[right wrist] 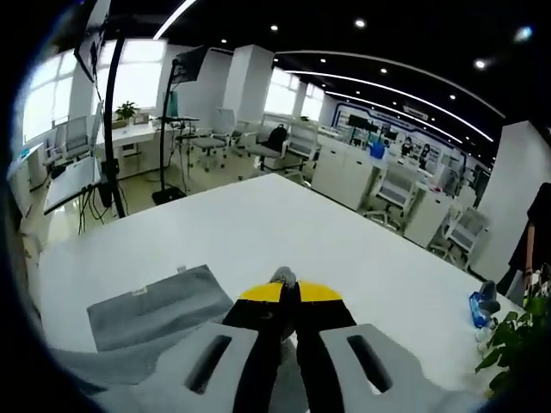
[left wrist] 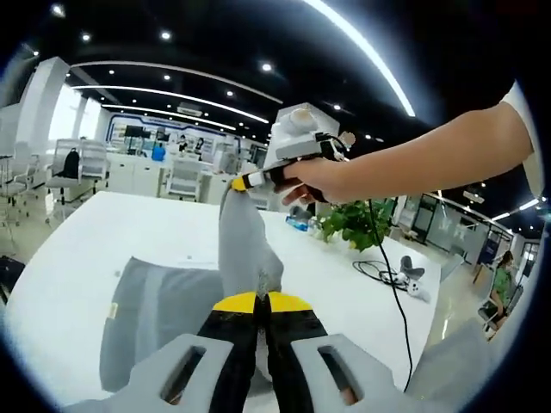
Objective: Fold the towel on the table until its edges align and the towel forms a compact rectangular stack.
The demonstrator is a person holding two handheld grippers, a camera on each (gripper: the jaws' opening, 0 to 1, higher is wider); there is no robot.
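Observation:
A grey towel [left wrist: 164, 318] lies partly on the white table [left wrist: 95, 232], with one strip of it pulled up into the air. My left gripper [left wrist: 261, 299] is shut on the near edge of that raised strip. The right gripper [left wrist: 234, 183], held by a person's hand, is shut on the far top corner of the towel, lifted above the table. In the right gripper view my right gripper [right wrist: 287, 290] is shut with a bit of grey towel [right wrist: 282, 275] showing at its tips, and the rest of the towel [right wrist: 155, 317] lies flat at lower left.
A potted green plant [left wrist: 355, 222], a black cable [left wrist: 383, 271] and a blue bottle [right wrist: 482, 308] stand near the table's far edge. Office desks and chairs [right wrist: 392, 194] fill the room beyond. A tripod stand [right wrist: 110, 129] rises at the left.

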